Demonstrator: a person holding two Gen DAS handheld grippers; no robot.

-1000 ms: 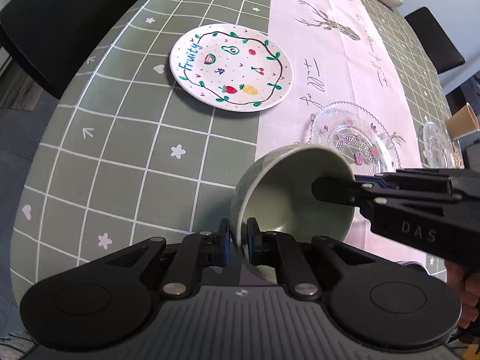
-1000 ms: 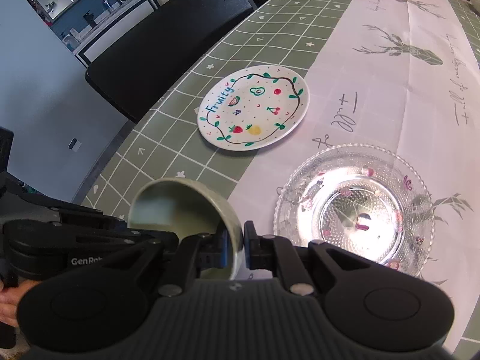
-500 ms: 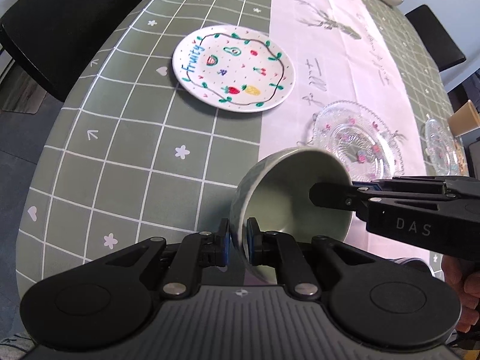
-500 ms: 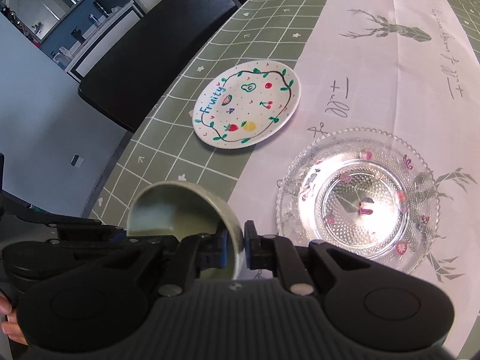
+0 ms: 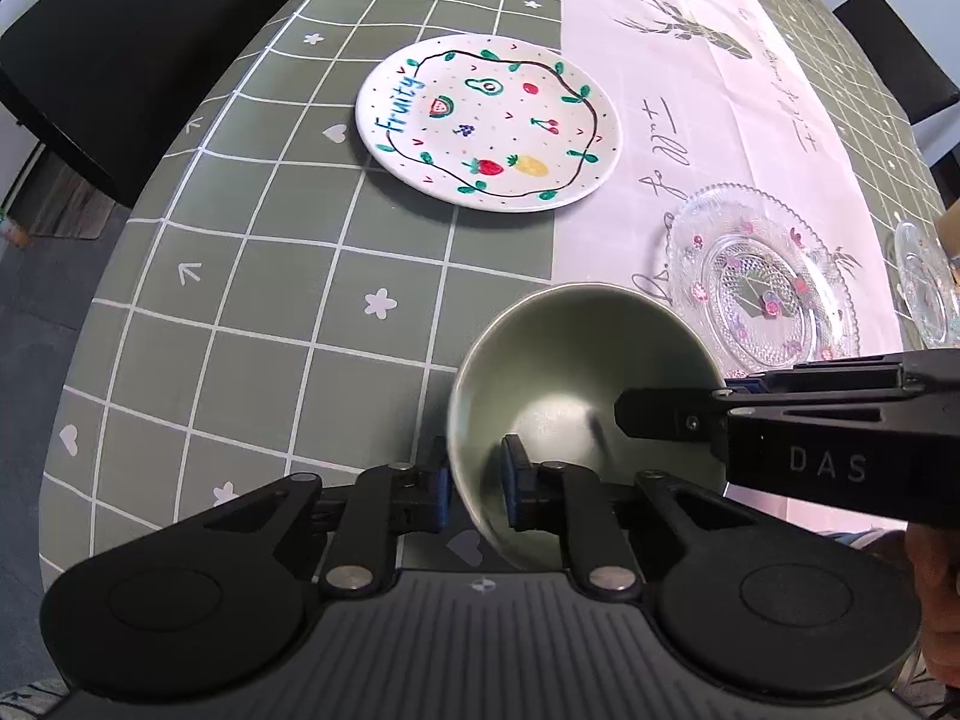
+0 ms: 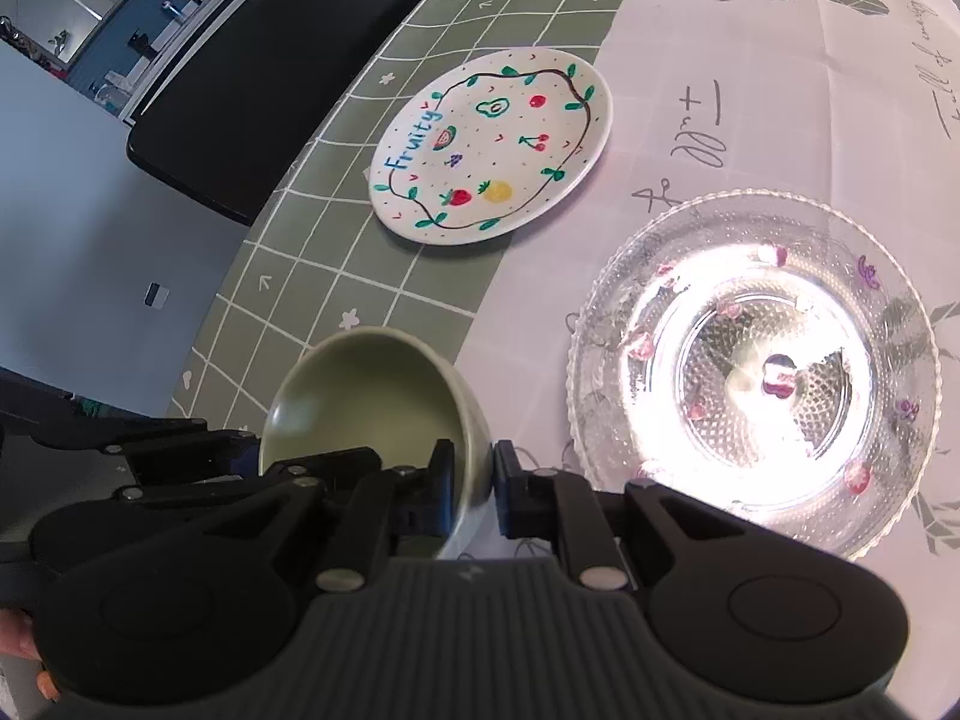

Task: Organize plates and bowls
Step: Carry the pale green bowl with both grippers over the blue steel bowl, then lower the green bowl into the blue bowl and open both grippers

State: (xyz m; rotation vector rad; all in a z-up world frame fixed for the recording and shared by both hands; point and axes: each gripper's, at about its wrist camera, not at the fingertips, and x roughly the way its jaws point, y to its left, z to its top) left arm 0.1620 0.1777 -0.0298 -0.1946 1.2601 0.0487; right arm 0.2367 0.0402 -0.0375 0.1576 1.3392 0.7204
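Observation:
A pale green bowl (image 5: 576,372) is held tilted above the table's near edge by both grippers. My left gripper (image 5: 474,483) is shut on its near rim. My right gripper (image 6: 471,489) is shut on the opposite rim, and it shows from the side in the left wrist view (image 5: 672,420). The bowl also shows in the right wrist view (image 6: 360,396). A white "Fruity" plate (image 5: 486,120) lies beyond the bowl on the green cloth. A clear glass plate (image 6: 756,372) with pink flowers lies to the right on the white runner.
A second glass dish (image 5: 924,282) sits at the far right edge. A black chair (image 5: 120,54) stands left of the table, another (image 5: 900,54) at the far right. The table's near edge (image 5: 78,420) curves close to the left gripper.
Both grippers moved forward and lower with the bowl, so the plates look larger and closer. The grip on the bowl is unchanged.

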